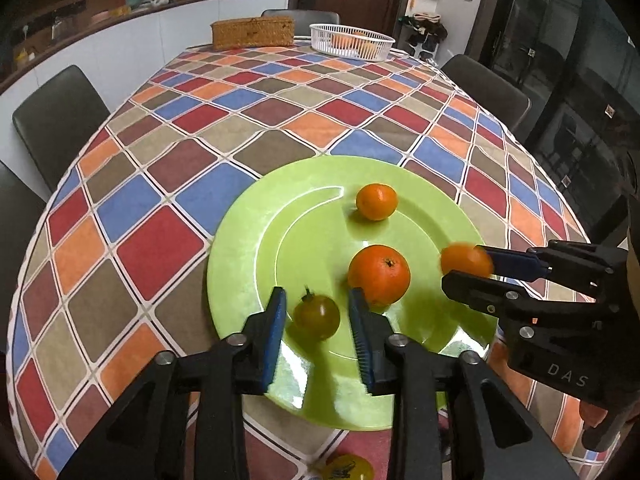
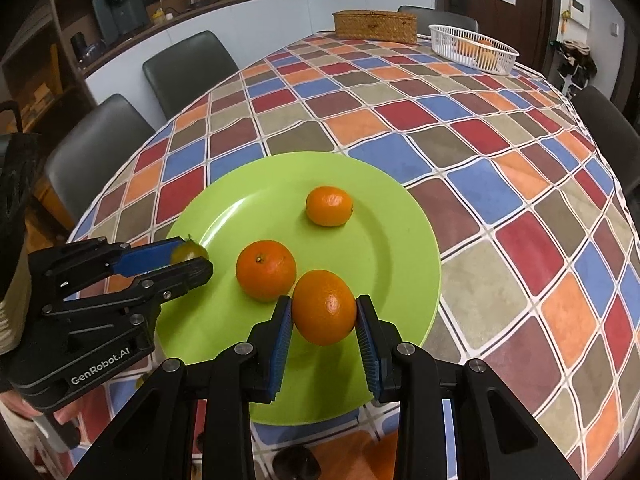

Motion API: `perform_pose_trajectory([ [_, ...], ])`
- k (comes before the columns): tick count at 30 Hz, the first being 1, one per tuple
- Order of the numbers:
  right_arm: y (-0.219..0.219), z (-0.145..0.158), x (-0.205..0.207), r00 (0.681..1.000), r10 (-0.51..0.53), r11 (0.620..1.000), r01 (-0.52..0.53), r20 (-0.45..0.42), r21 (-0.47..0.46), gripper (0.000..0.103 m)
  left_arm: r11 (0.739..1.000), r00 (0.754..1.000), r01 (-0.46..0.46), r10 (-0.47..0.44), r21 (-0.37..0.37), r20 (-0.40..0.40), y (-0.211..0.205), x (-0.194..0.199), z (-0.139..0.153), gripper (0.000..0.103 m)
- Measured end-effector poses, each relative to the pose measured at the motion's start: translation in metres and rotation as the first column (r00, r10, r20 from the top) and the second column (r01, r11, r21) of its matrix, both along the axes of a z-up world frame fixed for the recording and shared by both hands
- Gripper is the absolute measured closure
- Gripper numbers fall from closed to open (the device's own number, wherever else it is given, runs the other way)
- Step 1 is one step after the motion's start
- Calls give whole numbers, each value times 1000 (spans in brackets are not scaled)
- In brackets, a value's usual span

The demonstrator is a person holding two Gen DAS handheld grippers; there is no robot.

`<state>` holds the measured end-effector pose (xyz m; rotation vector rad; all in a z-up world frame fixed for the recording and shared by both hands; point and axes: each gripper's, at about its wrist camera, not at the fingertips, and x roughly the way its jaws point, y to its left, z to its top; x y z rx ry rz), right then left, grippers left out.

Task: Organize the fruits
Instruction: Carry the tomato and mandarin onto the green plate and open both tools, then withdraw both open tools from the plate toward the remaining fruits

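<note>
A green plate (image 1: 248, 248) (image 2: 384, 248) sits near the table's front edge. My left gripper (image 1: 318, 312) (image 2: 192, 258) is open around a small greenish tomato (image 1: 317, 317) (image 2: 188, 251) on the plate, with gaps on both sides. My right gripper (image 2: 324, 312) (image 1: 466, 266) is shut on an orange (image 2: 324, 306) (image 1: 466, 261) over the plate's near right part. A larger orange (image 1: 379, 274) (image 2: 266, 270) lies at the plate's middle. A small orange (image 1: 376, 201) (image 2: 329, 205) lies farther back.
A white basket (image 1: 352, 40) (image 2: 472, 46) holding orange fruit and a wicker box (image 1: 252, 32) (image 2: 374, 26) stand at the table's far end. Dark chairs (image 1: 56, 120) (image 2: 188, 72) line the sides. A yellow fruit (image 1: 348, 468) lies near the front edge.
</note>
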<state>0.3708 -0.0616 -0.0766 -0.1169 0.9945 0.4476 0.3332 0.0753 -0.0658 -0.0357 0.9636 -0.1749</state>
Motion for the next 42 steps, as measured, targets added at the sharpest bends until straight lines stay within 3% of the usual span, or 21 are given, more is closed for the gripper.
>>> perform_pose_trajectory([
  [4,-2,4,-2,1000,-4,1000,4,6,14,61,1000,1000,-3,3,7,16,0,-6,9,67],
  [10,-7,22,-19,999,-1,999,-1,44,34,61,999,996,-1,-3,37,86,-6,-31,35,58],
  [14,-10,40,-37,996,3,999,-7,92,42,52,998,991,-15,7,61,136,-8,-50,55,50],
  [25,-25,80,-95,973,1,999,-11,231,41,43,995,971,-32,8,99,239,-18,-107,96,34],
  [42,-38,82,-158,956,37,998,-51,292,40,43,993,964,-31,1,111,266,-35,-173,93,30],
])
